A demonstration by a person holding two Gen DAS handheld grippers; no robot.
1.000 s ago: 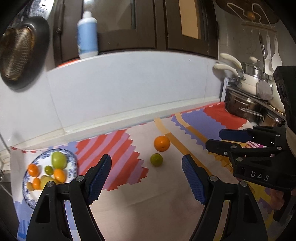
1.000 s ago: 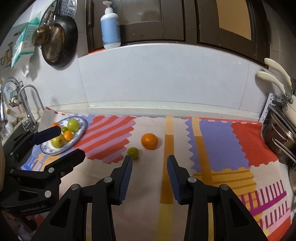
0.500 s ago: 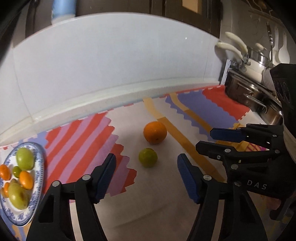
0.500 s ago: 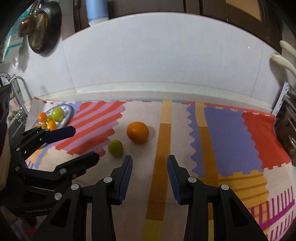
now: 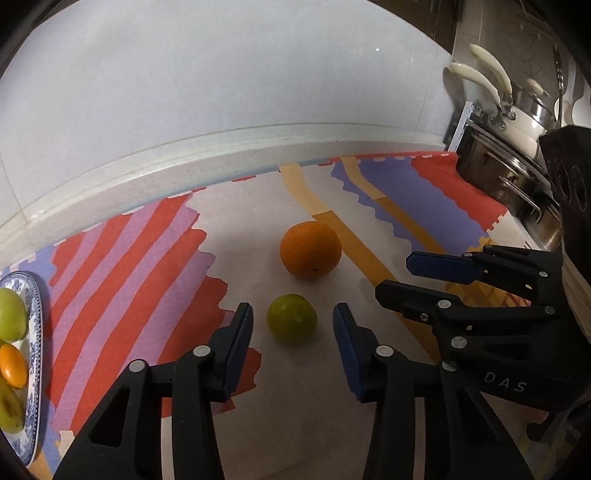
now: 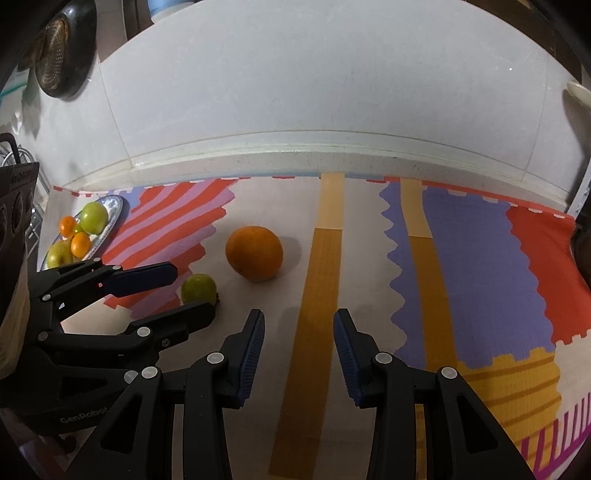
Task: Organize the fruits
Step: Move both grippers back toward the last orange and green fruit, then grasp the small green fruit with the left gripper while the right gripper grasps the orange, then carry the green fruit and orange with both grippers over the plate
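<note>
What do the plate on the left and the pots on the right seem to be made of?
The plate looks like glazed ceramic: glossy white with a blue printed pattern round its rim. The pots look like polished stainless steel, with bright mirror-like reflections on the walls; their cream handles are likely plastic, though that is uncertain.

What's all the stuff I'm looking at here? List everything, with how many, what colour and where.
Orange: one, orange, on the mat near its middle.
Small green fruit: one, green, on the mat in front of the orange, between the left gripper's fingers.
Plate: one, blue and white, far left on the mat, holding green and orange fruits.
Mat: one, red, purple, yellow and cream, covering the counter.
Pots: a stack, steel with cream handles, far right.
Strainer: one, dark, hanging on the wall upper left.
Bottle: one, pale blue, above the wall panel, mostly cut off.
Left gripper: black with blue pads, jaws closing around the green fruit, not touching yet.
Right gripper: black with blue pads, empty.
</note>
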